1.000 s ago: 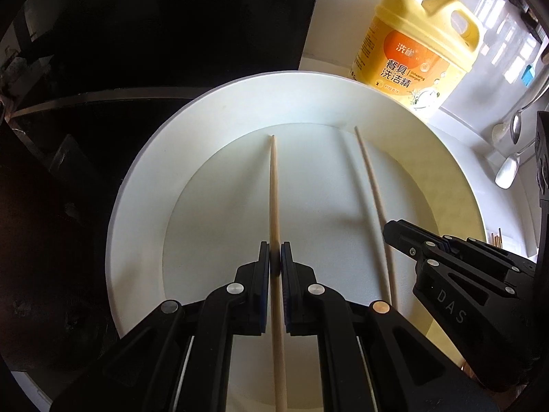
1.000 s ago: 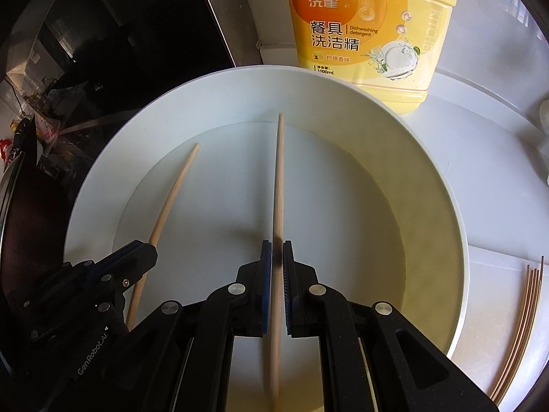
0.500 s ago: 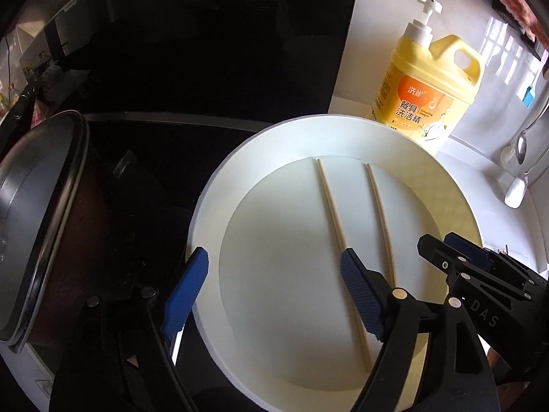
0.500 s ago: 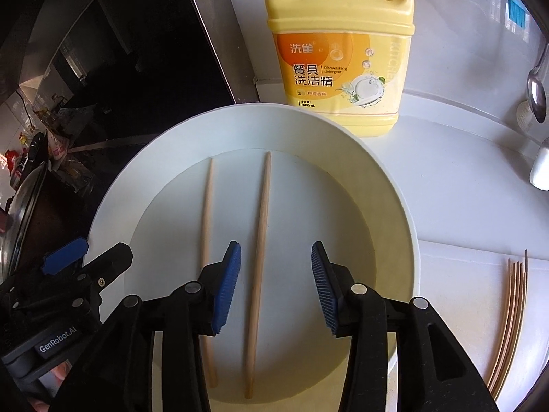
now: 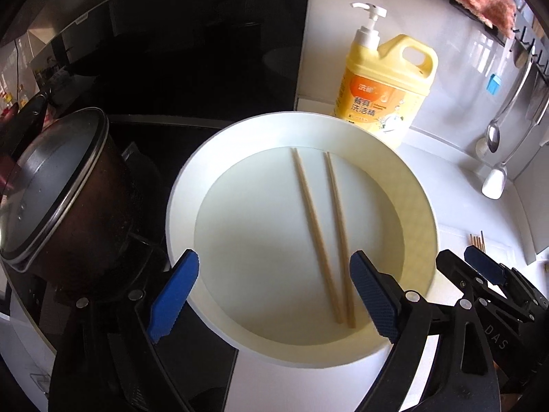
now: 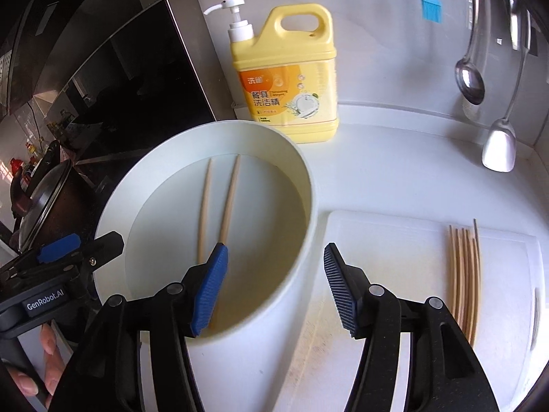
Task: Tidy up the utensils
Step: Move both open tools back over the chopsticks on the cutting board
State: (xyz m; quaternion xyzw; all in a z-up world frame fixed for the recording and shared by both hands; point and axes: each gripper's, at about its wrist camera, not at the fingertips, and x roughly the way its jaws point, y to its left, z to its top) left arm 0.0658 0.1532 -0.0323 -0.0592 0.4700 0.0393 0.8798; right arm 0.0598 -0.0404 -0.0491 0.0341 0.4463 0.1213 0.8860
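Two wooden chopsticks [image 5: 324, 233] lie side by side inside a white basin [image 5: 178, 206]; they also show in the right wrist view [image 6: 214, 213], in the basin [image 6: 308, 199]. My left gripper [image 5: 271, 295] is open and empty, raised over the basin's near rim. My right gripper [image 6: 276, 286] is open and empty, above the basin's right edge. Several more chopsticks [image 6: 465, 271] lie on a white cutting board [image 6: 387, 250] to the right.
A yellow dish-soap bottle [image 6: 288, 79] stands behind the basin. A lidded dark pot [image 5: 58, 185] sits on the black stove at left. Metal spoons [image 6: 470, 75] and a blue brush [image 6: 430, 5] hang at the right wall. A white spoon [image 6: 499, 144] hangs near them.
Both grippers were each shut on a chopstick in the basin; they opened, let the chopsticks go, and pulled back and up. The chopsticks now lie loose in the basin.
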